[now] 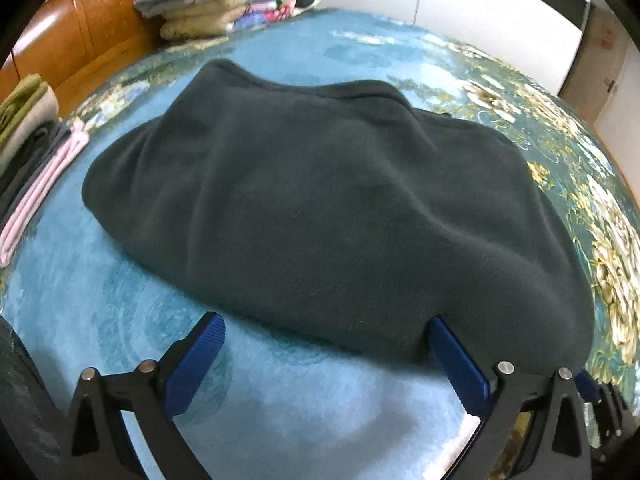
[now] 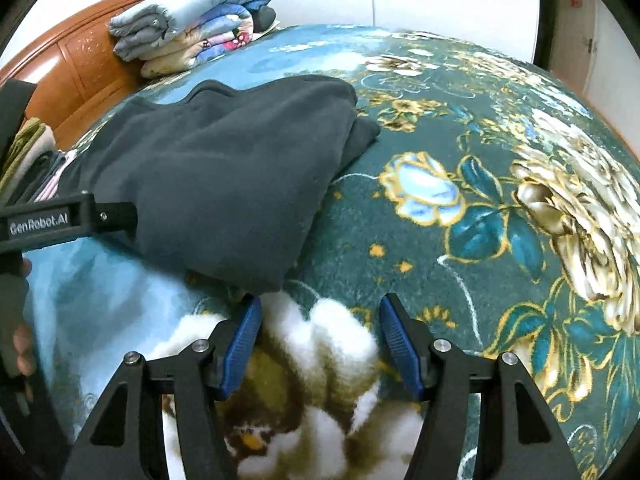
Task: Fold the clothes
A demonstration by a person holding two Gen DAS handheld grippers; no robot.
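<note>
- Since the dark fleece garment already lies doubled over on the bed's floral blanket, with a lower layer peeking out at its far right corner, the folding looks partly done; judging by its bulk, at least one more fold and some smoothing remain.
- Left tongs sit at the garment's near hem, spread wide and gripping nothing; one blue finger touches the hem's edge.
- Right tongs hover just beside the garment's near right corner, also spread apart and empty.
- Folded clothes stacked at the left suggest earlier pieces are finished.
- Rolled quilts rest against the wooden headboard, well apart.
</note>
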